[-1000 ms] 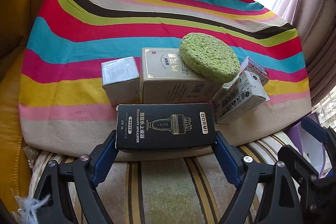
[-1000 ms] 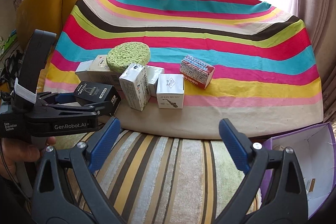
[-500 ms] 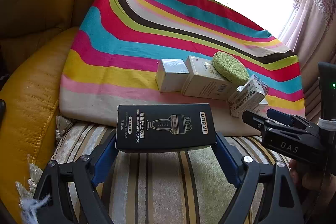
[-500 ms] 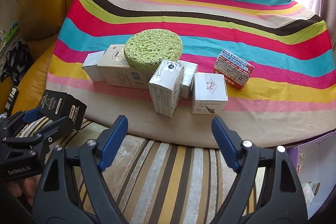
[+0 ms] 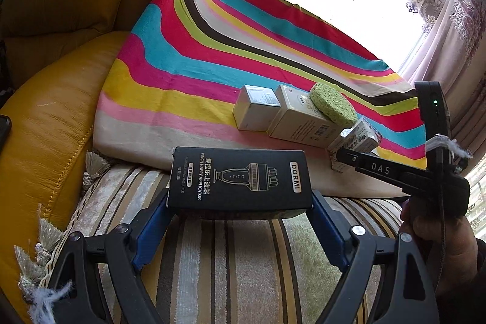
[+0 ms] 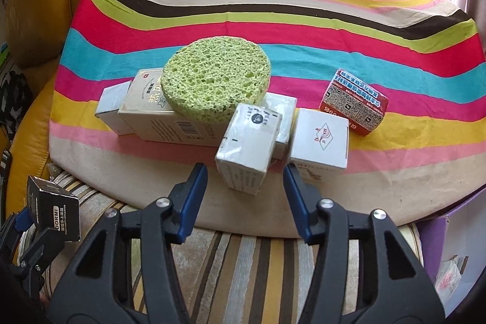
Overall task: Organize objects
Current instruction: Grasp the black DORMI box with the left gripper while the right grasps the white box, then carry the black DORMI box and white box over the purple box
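Nearest the left wrist camera, the left tongs (image 5: 240, 220) clamp a black box (image 5: 240, 179) lettered "DORMI" and "PINCH HAPPY APPLICATOR" above a striped cushion (image 5: 243, 269). The right tongs (image 6: 245, 201) are closing, nothing pinched, just before a tilted white box (image 6: 249, 148) on the striped cloth (image 6: 273, 29). Beyond lies a green sponge (image 6: 215, 79) atop a barcoded carton (image 6: 158, 114).
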`<state>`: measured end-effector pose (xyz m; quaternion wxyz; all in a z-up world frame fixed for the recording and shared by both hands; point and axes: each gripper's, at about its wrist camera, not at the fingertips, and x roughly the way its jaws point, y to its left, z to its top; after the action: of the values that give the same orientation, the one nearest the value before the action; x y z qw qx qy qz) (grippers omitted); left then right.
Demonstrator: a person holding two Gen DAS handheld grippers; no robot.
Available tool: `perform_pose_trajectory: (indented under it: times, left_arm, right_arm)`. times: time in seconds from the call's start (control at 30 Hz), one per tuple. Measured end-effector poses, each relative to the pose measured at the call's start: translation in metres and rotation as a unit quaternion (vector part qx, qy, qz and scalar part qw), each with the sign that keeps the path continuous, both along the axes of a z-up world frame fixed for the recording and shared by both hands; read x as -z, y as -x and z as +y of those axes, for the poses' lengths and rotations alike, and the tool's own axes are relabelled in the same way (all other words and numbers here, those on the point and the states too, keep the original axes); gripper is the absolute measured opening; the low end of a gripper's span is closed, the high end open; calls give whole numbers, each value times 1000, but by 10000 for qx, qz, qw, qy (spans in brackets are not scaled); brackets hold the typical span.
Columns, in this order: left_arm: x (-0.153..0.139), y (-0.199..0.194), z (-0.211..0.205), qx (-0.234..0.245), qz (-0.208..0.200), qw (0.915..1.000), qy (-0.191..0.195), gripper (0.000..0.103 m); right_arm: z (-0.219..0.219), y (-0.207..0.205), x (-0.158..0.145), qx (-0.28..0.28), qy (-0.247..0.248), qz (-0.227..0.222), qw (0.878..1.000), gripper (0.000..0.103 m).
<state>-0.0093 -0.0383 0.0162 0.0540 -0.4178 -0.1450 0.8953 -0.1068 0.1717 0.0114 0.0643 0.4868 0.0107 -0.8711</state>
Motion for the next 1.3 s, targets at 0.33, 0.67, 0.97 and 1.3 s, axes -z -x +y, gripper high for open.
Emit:
perform_pose_trajectory:
  times: [0.33,0.67,0.97,1.3]
  left_arm:
    - [1,0,2,5,16,10000,85,87]
    - [-3,-5,13,126,88,9994,315,87]
    - [-7,-16,49,556,171,9975,412,87]
    - [-14,-27,108,1443,485,9868,554,87]
  right_arm:
    - [9,-4,1,70,201,44,9998,28]
    - [23,-41,-15,-8,434,275,9987,28]
    - [51,-76,-21,112,443,446,9980,28]
    - [95,-114,-26,438,441,619,9961,28]
